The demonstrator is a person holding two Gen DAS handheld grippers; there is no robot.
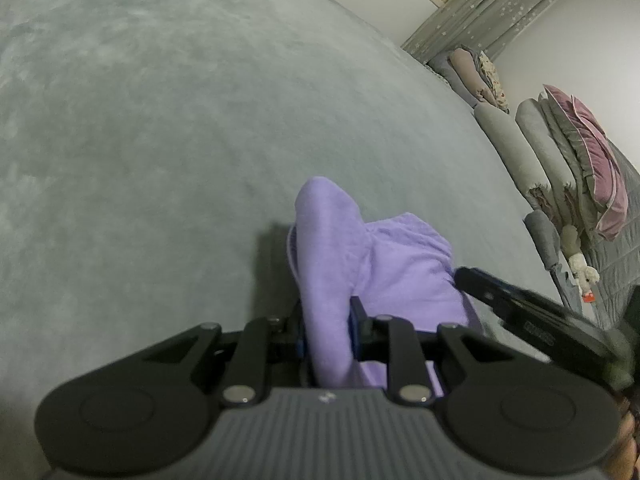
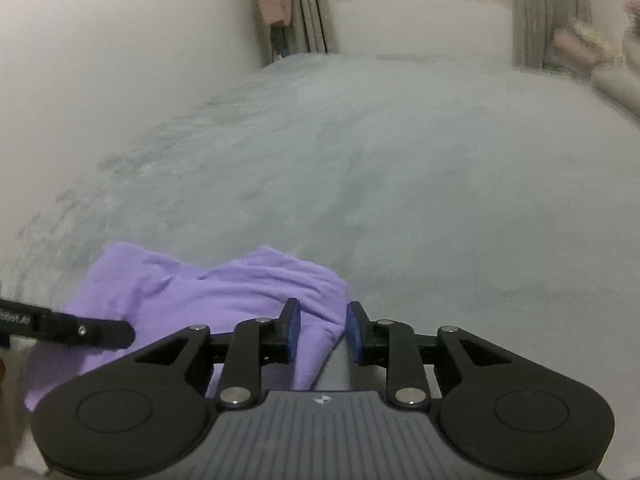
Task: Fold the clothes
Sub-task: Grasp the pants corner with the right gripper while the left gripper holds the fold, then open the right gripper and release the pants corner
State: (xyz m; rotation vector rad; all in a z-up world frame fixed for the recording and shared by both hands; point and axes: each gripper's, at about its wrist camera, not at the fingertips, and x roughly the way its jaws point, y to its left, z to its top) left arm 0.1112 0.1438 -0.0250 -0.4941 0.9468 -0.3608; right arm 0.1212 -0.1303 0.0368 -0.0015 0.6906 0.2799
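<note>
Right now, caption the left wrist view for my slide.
Left gripper pinching a fold of purple garment above the grey bedspread.

Ahead of both grippers the grey bed (image 1: 180, 140) is left wide and bare, so free passage is offered there. The near edge is taken up by the purple garment (image 2: 224, 292). On the right, the way is blocked by stacked pillows (image 1: 560, 152).

Lilac knitted garment (image 1: 384, 276): its near part is hidden beneath the left gripper (image 1: 329, 330) body, so its full outline cannot be told. Right wrist view: the garment's left end runs off the picture's edge. Pale bedding and small toys (image 2: 600, 52) beyond the garment, by the curtain, are blurred.
</note>
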